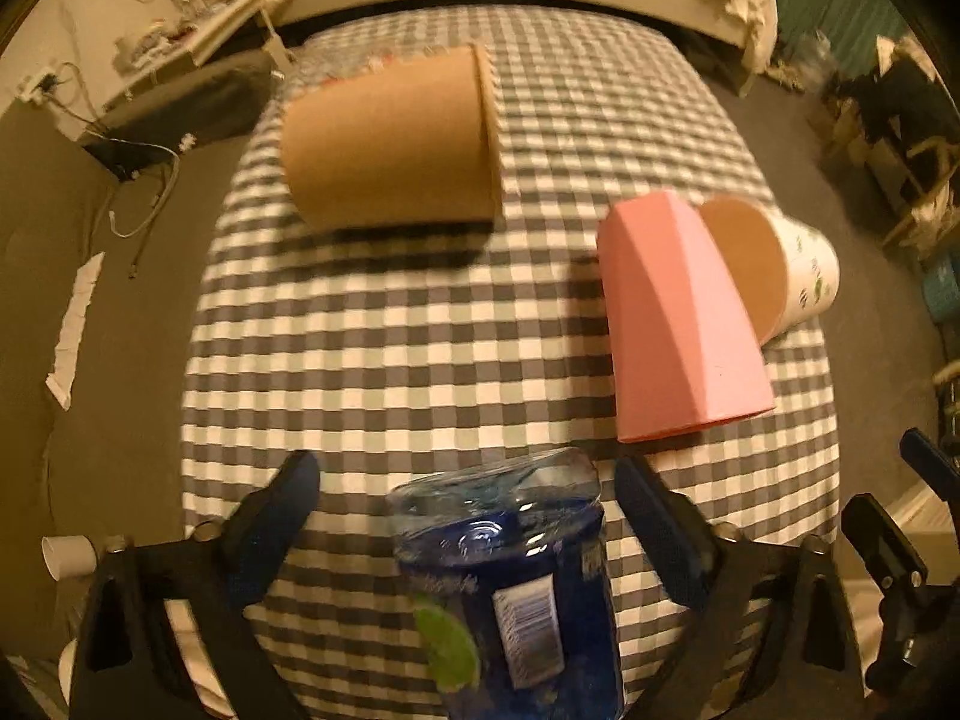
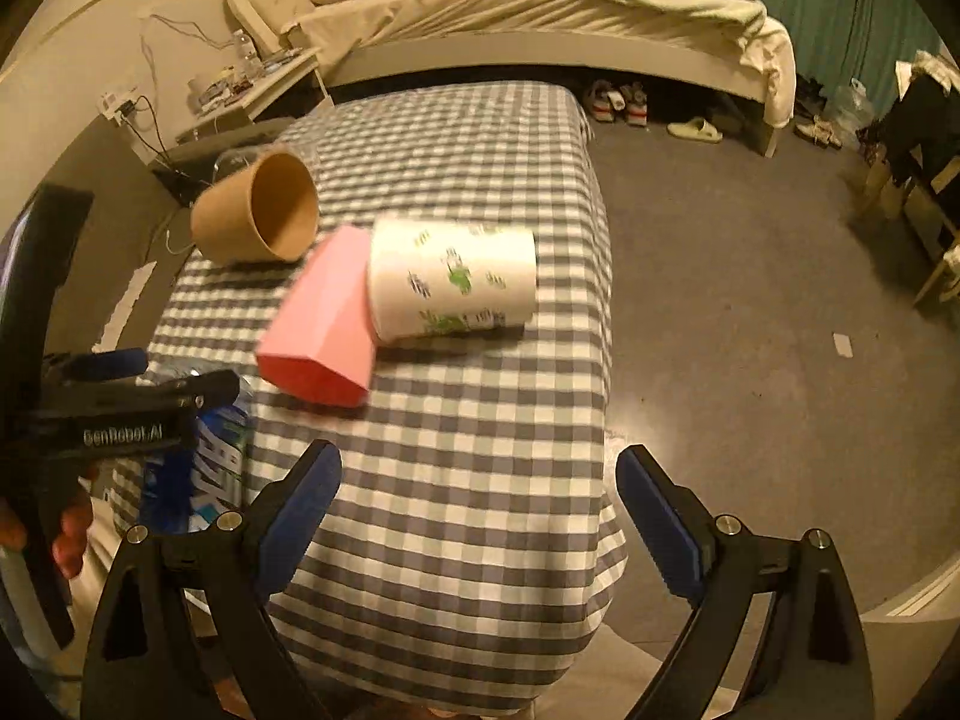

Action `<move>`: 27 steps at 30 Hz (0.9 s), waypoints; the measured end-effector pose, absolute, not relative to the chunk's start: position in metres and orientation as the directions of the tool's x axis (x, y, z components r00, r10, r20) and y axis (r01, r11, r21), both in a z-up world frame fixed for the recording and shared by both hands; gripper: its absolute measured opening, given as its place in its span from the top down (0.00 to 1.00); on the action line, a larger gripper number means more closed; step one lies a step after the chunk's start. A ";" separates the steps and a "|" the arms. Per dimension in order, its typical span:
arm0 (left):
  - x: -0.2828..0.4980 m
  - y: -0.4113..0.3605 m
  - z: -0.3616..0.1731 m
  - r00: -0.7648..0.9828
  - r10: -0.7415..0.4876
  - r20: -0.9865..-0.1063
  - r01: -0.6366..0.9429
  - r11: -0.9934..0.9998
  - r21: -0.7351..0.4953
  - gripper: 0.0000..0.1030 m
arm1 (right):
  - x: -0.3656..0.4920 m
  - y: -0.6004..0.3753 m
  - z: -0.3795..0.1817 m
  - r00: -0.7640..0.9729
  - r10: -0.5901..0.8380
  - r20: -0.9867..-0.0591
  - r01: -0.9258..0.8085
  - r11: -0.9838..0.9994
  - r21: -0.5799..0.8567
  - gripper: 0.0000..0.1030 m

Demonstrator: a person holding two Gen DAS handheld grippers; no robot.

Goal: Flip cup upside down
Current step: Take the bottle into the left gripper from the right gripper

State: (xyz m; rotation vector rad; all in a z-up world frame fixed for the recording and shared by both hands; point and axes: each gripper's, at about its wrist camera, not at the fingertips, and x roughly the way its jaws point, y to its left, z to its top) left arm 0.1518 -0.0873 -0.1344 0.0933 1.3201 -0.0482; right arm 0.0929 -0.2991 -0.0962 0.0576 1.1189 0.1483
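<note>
My left gripper hung low over the near end of the checked tablecloth, its fingers spread wide on either side of a blue plastic bottle; the bottle stood between them, and neither pad appeared to touch it. My right gripper was likewise splayed and held nothing, its blue-padded fingers framing only cloth and grey floor beyond the table edge. Three cups lay on their sides on the cloth. The brown paper cup rested toward the far left, its open mouth turned to the right in the right wrist view. The pink faceted cup lay nearer, at the centre right, with its wider open end pointing toward me. Against the pink cup's far end lay the white printed cup, green marks on its wall and a brown interior visible from the left wrist; the two appeared to touch. None of the cups stood inverted. From the right wrist, the left gripper's black frame appeared at the left edge, above the bottle, with part of a hand below it. A bed and a cluttered side table occupied the background.
</note>
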 end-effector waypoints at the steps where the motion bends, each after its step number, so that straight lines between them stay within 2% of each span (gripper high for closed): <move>1: 0.153 -0.090 -0.138 0.232 0.016 -0.973 0.104 0.994 0.041 0.25 | 0.092 -0.299 -0.100 0.428 0.145 -0.892 -0.083 0.989 0.122 0.09; 2: 0.156 -0.092 -0.142 0.207 0.004 -0.978 0.120 0.992 0.030 0.28 | 0.092 -0.300 -0.101 0.434 0.142 -0.890 -0.073 0.990 0.123 0.09; 10: 0.152 -0.095 -0.142 0.188 0.026 -0.982 0.187 0.980 0.062 0.28 | 0.087 -0.303 -0.089 0.506 0.162 -0.847 -0.056 0.986 0.155 0.09; 14: 0.145 -0.093 -0.122 0.265 0.019 -0.964 0.191 0.979 0.072 0.28 | 0.083 -0.302 -0.083 0.525 0.158 -0.836 -0.047 0.987 0.156 0.09; 20: 0.148 -0.095 -0.074 0.506 0.033 -0.862 0.158 0.979 0.131 0.28 | 0.074 -0.295 -0.079 0.530 0.156 -0.834 -0.050 0.987 0.153 0.09; 27: 0.123 -0.101 -0.081 0.716 0.087 -0.692 0.133 0.957 0.258 0.28 | 0.073 -0.297 -0.084 0.529 0.137 -0.837 -0.036 0.990 0.139 0.09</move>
